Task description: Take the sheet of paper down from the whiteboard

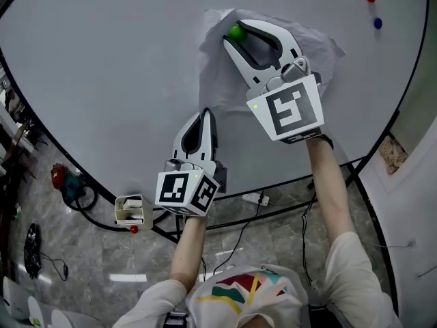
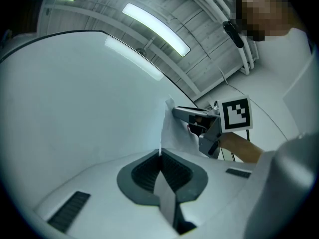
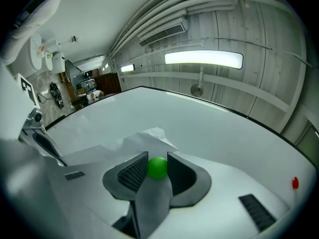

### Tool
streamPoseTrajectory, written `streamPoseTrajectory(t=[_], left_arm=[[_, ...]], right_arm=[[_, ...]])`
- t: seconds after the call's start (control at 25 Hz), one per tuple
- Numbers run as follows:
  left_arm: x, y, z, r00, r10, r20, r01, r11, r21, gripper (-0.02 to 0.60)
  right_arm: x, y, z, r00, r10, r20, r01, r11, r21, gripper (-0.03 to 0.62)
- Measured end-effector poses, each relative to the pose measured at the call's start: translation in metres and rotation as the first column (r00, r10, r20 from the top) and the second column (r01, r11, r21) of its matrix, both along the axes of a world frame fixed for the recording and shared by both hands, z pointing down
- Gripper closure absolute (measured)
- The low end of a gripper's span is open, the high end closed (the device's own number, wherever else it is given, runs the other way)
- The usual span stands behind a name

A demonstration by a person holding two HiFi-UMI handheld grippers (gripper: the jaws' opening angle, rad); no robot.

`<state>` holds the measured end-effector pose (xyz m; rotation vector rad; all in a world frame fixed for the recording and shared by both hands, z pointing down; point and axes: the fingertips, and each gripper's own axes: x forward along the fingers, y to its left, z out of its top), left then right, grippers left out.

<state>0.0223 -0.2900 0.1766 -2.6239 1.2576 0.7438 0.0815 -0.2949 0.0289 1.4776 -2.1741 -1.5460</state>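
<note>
We hold magnet and paper on the whiteboard (image 1: 102, 60)

Our right gripper (image 1: 235, 33) clamps the green magnet (image 1: 237, 31) at the upper left corner of the crumpled sheet of paper (image 1: 218, 80). Our left gripper (image 1: 206, 113) pinches its lower left corner, mid-board.

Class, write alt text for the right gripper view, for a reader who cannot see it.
The right gripper has its two jaws gripping a small green ball magnet against a whiteboard. A crumpled sheet of paper sits on the board just left of the jaws, and a red magnet shows at far right.
</note>
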Motion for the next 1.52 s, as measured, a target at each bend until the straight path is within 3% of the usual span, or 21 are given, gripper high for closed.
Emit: streamPoseTrajectory(t=[0.28,0.36,0.56,0.8,1.08,1.24,1.32,1.52], left_arm=[[-0.024,0.003,0.001,0.997,-0.068,-0.022,0.068,0.998,-0.001,0.536],[-0.032,0.003,0.002,0.996,-0.088,-0.032,0.088,0.996,-0.008,0.536],[-0.047,0.012,0.0,0.987,-0.156,-0.026,0.156,0.988,0.014,0.535],[-0.091,0.013,0.017,0.969,-0.229,-0.096,0.224,0.973,-0.062,0.535],[-0.091,0.021,0.012,0.965,-0.257,-0.051,0.256,0.966,-0.031,0.535],[-0.085,0.025,0.016,0.963,-0.27,-0.011,0.27,0.963,-0.019,0.535],[-0.082,0.025,0.022,0.955,-0.294,0.03,0.294,0.956,-0.008,0.535],[-0.074,0.02,0.054,0.937,-0.327,0.121,0.333,0.942,-0.031,0.535]], right_arm=[[0.011,0.001,-0.011,0.999,0.021,0.029,-0.022,1.0,0.018,0.464],[0.016,0.0,-0.013,0.997,0.004,0.076,-0.003,1.0,-0.004,0.464],[0.014,0.001,-0.01,0.996,-0.021,0.09,0.023,1.0,-0.02,0.464],[0.019,0.0,-0.011,0.99,-0.031,0.136,0.034,0.999,-0.017,0.464],[0.019,0.008,-0.015,0.975,-0.084,0.203,0.083,0.996,0.016,0.462],[0.017,0.041,-0.006,0.951,-0.201,0.233,0.188,0.979,0.078,0.462],[0.028,0.053,0.017,0.933,-0.205,0.297,0.205,0.978,0.033,0.462],[0.069,0.058,0.092,0.912,-0.081,0.403,0.136,0.984,-0.11,0.462]])
